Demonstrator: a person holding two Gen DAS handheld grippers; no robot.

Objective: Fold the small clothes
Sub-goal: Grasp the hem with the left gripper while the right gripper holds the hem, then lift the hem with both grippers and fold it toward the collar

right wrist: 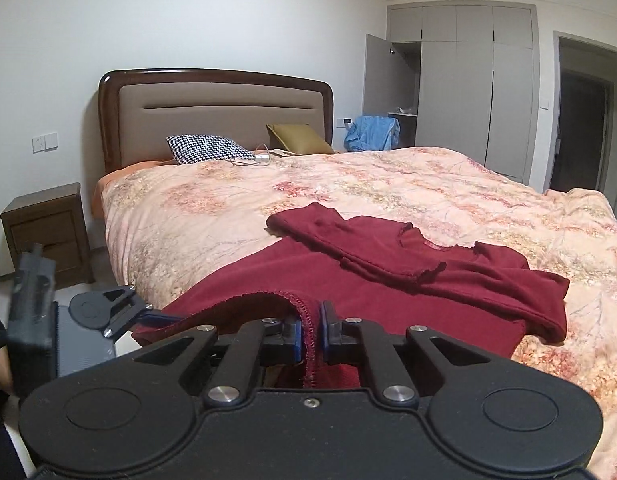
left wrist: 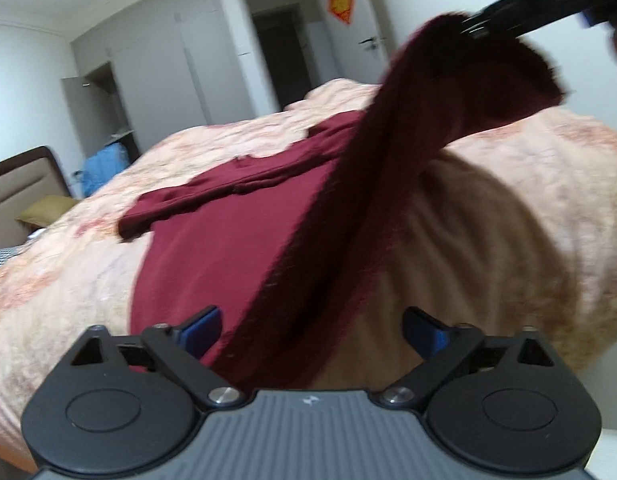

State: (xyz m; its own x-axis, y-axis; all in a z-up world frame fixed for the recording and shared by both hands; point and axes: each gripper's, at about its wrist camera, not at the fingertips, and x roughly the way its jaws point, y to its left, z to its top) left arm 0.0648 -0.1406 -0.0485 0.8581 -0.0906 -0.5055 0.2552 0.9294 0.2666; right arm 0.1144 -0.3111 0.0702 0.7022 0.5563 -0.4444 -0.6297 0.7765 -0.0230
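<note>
One red shirt [right wrist: 388, 280] lies spread on the bed [right wrist: 228, 200]; we see no fold completed yet. Our right hand-held gripper [right wrist: 310, 330] pinches its hem at 6 o'clock. Our left hand-held gripper [left wrist: 312, 332], at 8 o'clock, stands wide and empty.

The left wrist view was blurred by motion throughout; the weave of the raised strip of the red garment [left wrist: 348, 208] could not be resolved. The right gripper [left wrist: 474, 28] was cut off by the upper right edge, and its fingertips were buried in cloth. In the right wrist view, the garment's near hem was hidden below the gripper body. The left gripper [right wrist: 148, 314] was partly covered by cloth. The nightstand [right wrist: 48, 232] was partly blocked. A small object by the checked pillow [right wrist: 208, 148] was too small to identify.
</note>
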